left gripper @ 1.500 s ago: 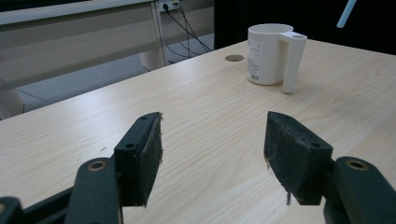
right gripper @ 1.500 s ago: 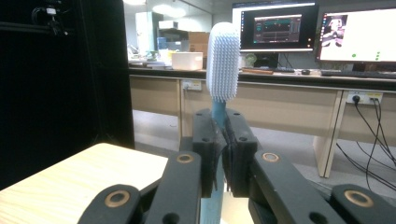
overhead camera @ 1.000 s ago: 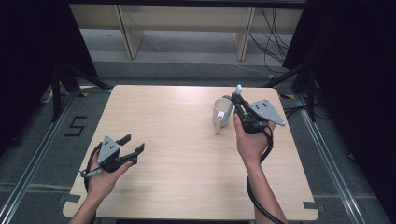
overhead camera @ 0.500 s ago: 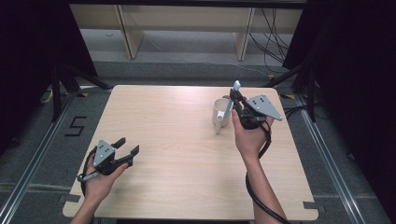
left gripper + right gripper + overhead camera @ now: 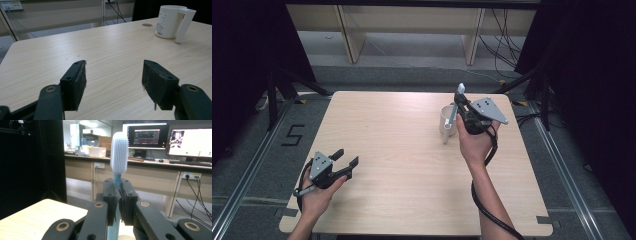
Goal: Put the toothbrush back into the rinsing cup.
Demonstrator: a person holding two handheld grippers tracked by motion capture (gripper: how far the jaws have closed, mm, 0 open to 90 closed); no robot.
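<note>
Near the table's far right corner: the right gripper (image 5: 460, 111) is held up above the wood, just beside the cup.
Right gripper, state: its jaws are pressed together on the handle of a toothbrush (image 5: 119, 155), pinching it below the head.
Toothbrush: it stands nearly upright in the right gripper view, white bristled head on top, blue neck running down between the pads; in the high view its pale lower end (image 5: 451, 120) slants down across the cup toward the table.
Right hand (image 5: 475, 142): wrapped around the gripper body from the near side, the forearm running back to the table's near edge, a black cable hanging under it.
Cup (image 5: 447, 119): white, upright on the table, toward the far right corner and just to the left of the right gripper; in the left gripper view (image 5: 170, 22) its long handle points right and reaches down to the wood.
Left gripper (image 5: 346, 161): near the table's near left corner, well apart from the cup.
Left gripper, state: jaws spread wide, bare wood between the pads (image 5: 76, 83).
Left hand (image 5: 318, 192): grips that gripper from the near edge.
Table (image 5: 382, 130): light wood, with rounded corners.
</note>
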